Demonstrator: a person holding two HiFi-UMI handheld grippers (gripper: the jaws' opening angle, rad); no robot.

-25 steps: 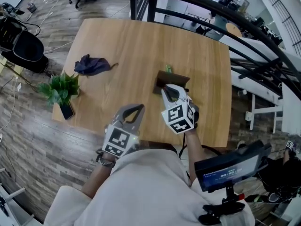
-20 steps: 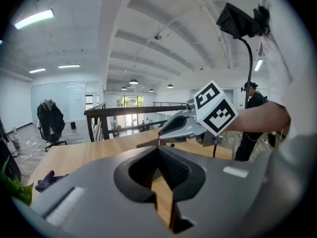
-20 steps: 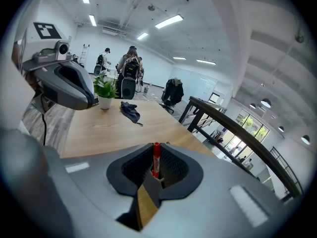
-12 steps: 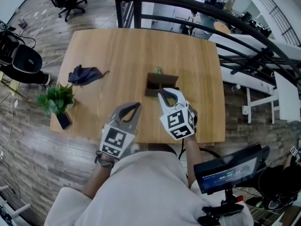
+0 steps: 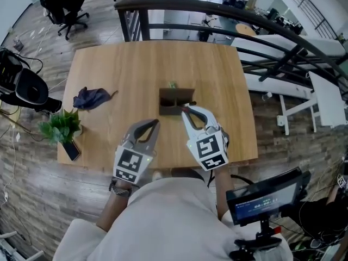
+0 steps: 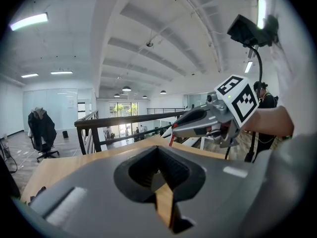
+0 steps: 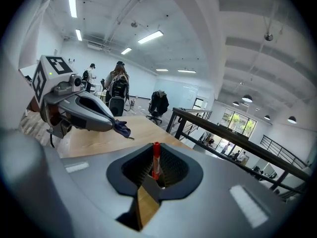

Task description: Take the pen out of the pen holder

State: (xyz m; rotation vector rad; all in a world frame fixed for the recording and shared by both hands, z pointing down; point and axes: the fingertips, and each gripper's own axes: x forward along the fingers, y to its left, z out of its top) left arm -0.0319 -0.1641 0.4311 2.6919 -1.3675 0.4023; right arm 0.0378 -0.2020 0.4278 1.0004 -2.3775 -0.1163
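Note:
The dark brown pen holder point(image 5: 175, 103) stands mid-table with a green item point(image 5: 173, 84) sticking out at its far side. My right gripper point(image 5: 185, 111) is at the holder's near right corner, shut on a red pen point(image 7: 156, 158) that stands upright between its jaws. The left gripper view shows the right gripper point(image 6: 173, 132) with the pen's red tip point(image 6: 171, 141) hanging under its jaws. My left gripper point(image 5: 156, 123) hovers to the left, nearer the front edge, shut with nothing in it.
On the wooden table point(image 5: 136, 64), a dark blue cloth point(image 5: 91, 98) lies at the left. A small plant point(image 5: 60, 125) and a phone point(image 5: 71, 150) sit at the front left corner. A black railing point(image 5: 217, 7) runs behind the table.
The head view has shifted, so the table sits lower and more to the left. My right gripper's tip now lies a little nearer than the holder. The left gripper holds its place.

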